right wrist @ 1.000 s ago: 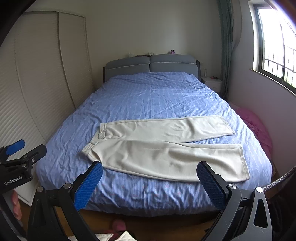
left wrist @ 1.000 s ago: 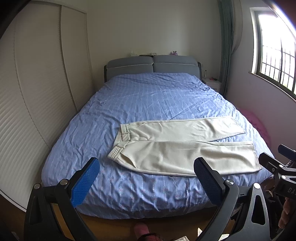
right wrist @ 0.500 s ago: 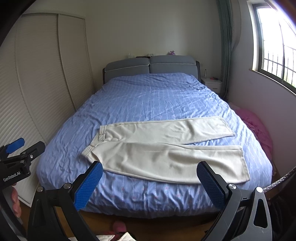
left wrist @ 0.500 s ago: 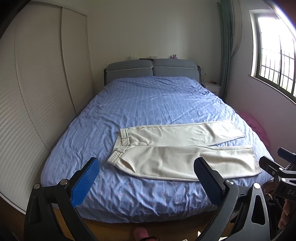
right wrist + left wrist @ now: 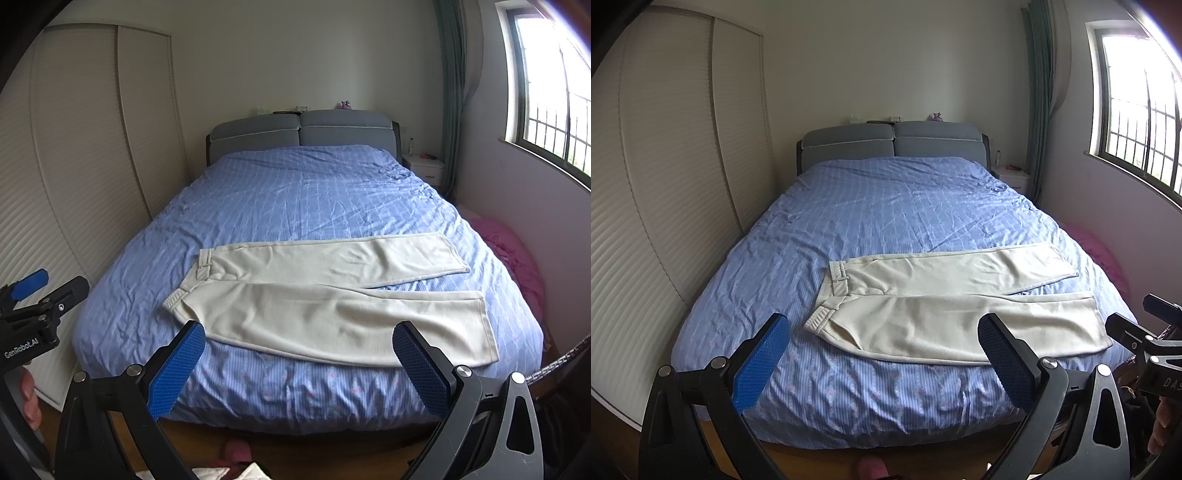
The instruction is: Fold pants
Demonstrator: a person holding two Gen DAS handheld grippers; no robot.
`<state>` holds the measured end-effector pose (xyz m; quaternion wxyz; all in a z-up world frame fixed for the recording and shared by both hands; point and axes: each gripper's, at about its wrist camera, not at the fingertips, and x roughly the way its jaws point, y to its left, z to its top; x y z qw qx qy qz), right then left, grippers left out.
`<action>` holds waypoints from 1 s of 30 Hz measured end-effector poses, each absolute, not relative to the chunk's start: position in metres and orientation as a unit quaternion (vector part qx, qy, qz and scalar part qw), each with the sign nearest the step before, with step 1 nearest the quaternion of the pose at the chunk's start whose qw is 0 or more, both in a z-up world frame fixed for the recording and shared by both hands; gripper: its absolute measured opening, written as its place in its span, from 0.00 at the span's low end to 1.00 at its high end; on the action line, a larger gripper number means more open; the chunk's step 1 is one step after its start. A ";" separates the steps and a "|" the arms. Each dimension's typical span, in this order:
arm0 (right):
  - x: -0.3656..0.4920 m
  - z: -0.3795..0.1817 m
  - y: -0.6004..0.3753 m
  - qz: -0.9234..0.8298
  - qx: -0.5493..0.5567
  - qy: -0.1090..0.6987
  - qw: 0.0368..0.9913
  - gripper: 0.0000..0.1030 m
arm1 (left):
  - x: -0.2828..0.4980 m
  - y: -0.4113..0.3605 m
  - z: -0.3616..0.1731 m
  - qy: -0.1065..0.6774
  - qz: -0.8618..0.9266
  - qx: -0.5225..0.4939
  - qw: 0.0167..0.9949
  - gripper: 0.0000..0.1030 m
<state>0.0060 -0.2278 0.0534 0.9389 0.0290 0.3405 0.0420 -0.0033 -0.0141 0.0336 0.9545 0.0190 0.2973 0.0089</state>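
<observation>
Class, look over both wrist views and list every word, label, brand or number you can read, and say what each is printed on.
"GenRobot.AI": white print on the black body of the left gripper, seen at the left edge of the right wrist view.
"DAS": cut off by the frame edge, on the black body of the right gripper, seen in the left wrist view.
Items on the headboard ledge and on the nightstand: too small to read.
Pants: no readable label.

Both my wrist cameras look from the foot of the bed (image 5: 886,206) toward its headboard (image 5: 301,133), left one standing slightly left, sharing the whole bed.
</observation>
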 end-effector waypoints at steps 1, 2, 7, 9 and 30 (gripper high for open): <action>0.007 0.054 -0.228 0.042 0.029 0.340 0.939 1.00 | -0.004 -0.014 0.034 0.297 0.009 0.019 0.955 1.00; 0.007 0.054 -0.227 0.043 0.028 0.339 0.939 1.00 | -0.004 -0.014 0.034 0.295 0.008 0.019 0.955 1.00; 0.005 0.053 -0.228 0.045 0.030 0.337 0.940 1.00 | -0.004 -0.014 0.035 0.293 0.008 0.019 0.956 1.00; 0.004 0.051 -0.228 0.045 0.030 0.336 0.940 1.00 | -0.004 -0.014 0.036 0.292 0.007 0.018 0.956 1.00; 0.002 0.048 -0.226 0.050 0.028 0.346 0.937 1.00 | -0.005 -0.015 0.032 0.299 0.004 0.016 0.954 1.00</action>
